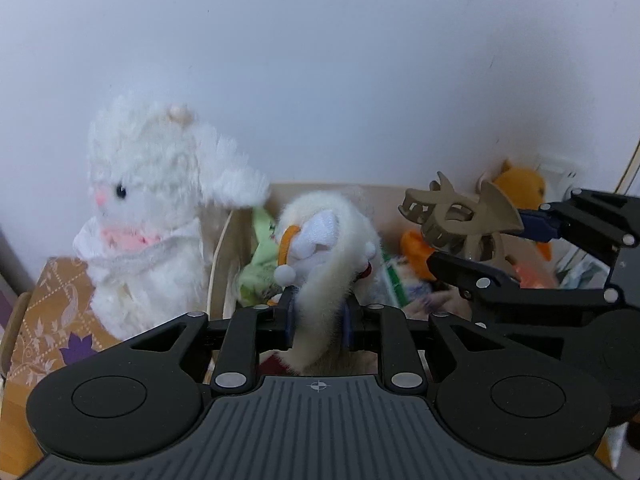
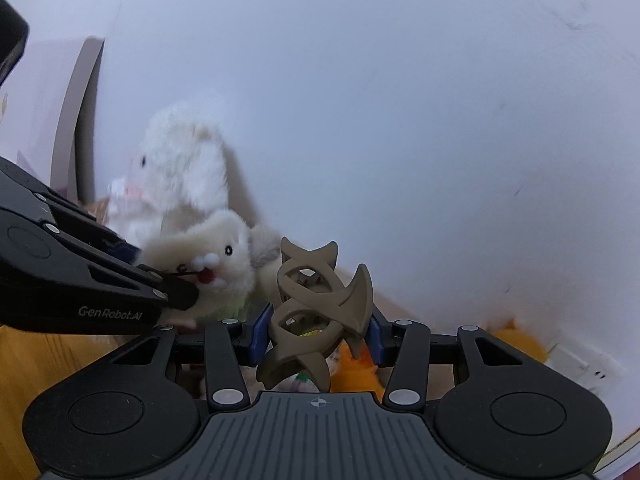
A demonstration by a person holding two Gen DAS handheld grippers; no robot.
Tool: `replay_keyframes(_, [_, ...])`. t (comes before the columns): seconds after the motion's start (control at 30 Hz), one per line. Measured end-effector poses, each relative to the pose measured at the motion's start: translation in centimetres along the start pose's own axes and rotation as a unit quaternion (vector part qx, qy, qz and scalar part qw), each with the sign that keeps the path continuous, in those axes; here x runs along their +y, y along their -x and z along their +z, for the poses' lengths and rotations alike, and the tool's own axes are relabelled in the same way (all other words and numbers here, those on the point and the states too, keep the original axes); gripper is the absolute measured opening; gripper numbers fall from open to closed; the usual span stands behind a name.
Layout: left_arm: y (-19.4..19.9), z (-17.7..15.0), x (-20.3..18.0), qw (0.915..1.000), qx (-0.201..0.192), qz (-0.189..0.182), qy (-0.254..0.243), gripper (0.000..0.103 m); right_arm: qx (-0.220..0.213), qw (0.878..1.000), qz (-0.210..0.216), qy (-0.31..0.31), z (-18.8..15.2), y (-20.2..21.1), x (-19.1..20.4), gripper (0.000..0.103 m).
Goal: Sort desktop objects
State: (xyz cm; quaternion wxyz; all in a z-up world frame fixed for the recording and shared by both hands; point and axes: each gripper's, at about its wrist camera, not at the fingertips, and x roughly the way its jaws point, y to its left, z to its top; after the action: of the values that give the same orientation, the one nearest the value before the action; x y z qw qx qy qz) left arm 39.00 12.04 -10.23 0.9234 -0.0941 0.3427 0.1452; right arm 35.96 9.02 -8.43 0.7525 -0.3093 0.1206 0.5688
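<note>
The fingers (image 1: 285, 312) of the left gripper (image 1: 316, 314) are clamped on a cream plush toy (image 1: 340, 248), pinching it low on its furry body so that its head rises forward and above the tips. In the right wrist view the same toy (image 2: 216, 256) shows its face, with the left gripper (image 2: 176, 292) reaching in from the left. To the left of those fingers, well apart, a larger white plush rabbit (image 1: 152, 216) sits upright on a patterned brown surface (image 1: 52, 312). Straight ahead of the tips and below the held toy lies an open box (image 1: 224, 264), its wooden wall just beyond the fingers, with green packets and other soft things inside.

Further right, the right gripper (image 2: 316, 332) is closed on a brown hair claw clip (image 2: 316, 304), held between the blue pads (image 2: 260, 332). The clip's long axis runs up and away from the fingers, its curved teeth crossing above the tips. From the left wrist view the clip (image 1: 460, 220) hangs right of the plush, nearly level with it, and the right gripper (image 1: 516, 248) enters from the right edge. Beyond and below it lies an orange plush (image 1: 520, 188).

Both loads seem lifted over the box; the left hand looks nearer its interior, so its release should call for lowering forward and down. Whether the clip belongs in the same box I cannot tell.
</note>
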Motion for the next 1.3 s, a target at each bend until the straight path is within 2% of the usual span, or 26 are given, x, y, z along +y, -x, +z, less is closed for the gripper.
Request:
replay_keyframes(0.03, [-0.1,-0.2,0.0,1.0000,0.004,0.000,-0.003,0.025,0.010,1.000,0.006,0.002,-0.4,-0.2,0.3,0.045])
replay_keyframes(0.1, [-0.3,-0.6,0.2,0.9999,0.010,-0.009,0.001,0.038,0.018,1.000,0.010,0.004,-0.8,-0.5,0.4,0.044])
replay_keyframes(0.13, [-0.2,-0.7,0.3,0.9999,0.009,-0.010,0.006,0.042,0.021,1.000,0.008,0.008,-0.9,-0.6,0.5,0.046])
replay_keyframes(0.2, [0.0,-0.8,0.5,0.9999,0.004,-0.001,0.012,0.059,0.026,1.000,0.003,0.014,-0.8,-0.8,0.5,0.050])
replay_keyframes(0.23, [0.2,-0.7,0.7,0.9998,0.001,0.004,0.018,0.062,0.026,1.000,0.002,0.012,-0.8,-0.6,0.4,0.054])
replay_keyframes(0.3, [-0.2,-0.6,1.1,0.9995,0.002,0.009,0.032,0.070,0.021,1.000,-0.007,0.010,-0.7,-0.4,0.3,0.063])
replay_keyframes(0.4, [0.1,-0.3,1.7,0.9985,0.008,0.009,0.053,0.073,0.016,1.000,-0.018,0.003,-0.7,0.3,-0.2,0.079])
replay_keyframes(0.47, [0.5,-0.2,2.0,0.9982,0.012,0.012,0.058,0.074,0.011,1.000,-0.028,-0.005,-0.6,0.8,-0.3,0.103])
replay_keyframes(0.57, [1.6,-0.1,2.3,0.9984,0.012,0.017,0.052,0.075,0.001,0.999,-0.035,-0.021,-0.7,2.5,-1.1,0.103])
replay_keyframes(0.8, [5.2,-0.3,1.7,0.9996,0.013,0.016,0.020,0.075,0.009,0.999,-0.041,-0.035,0.1,5.5,-1.8,0.103])
replay_keyframes(0.83, [5.7,-0.3,1.5,0.9997,0.012,0.018,0.015,0.076,0.016,0.999,-0.014,-0.029,0.1,6.0,-2.0,0.103])
replay_keyframes(0.97, [7.5,-0.8,0.9,0.9998,0.019,0.007,-0.005,0.076,0.006,0.998,-0.033,-0.047,-0.2,8.1,-2.0,0.103])
replay_keyframes(1.3, [13.2,-2.5,-0.3,0.9995,0.021,-0.019,-0.016,0.076,0.025,0.988,-0.039,-0.148,-1.8,13.7,-1.0,0.103])
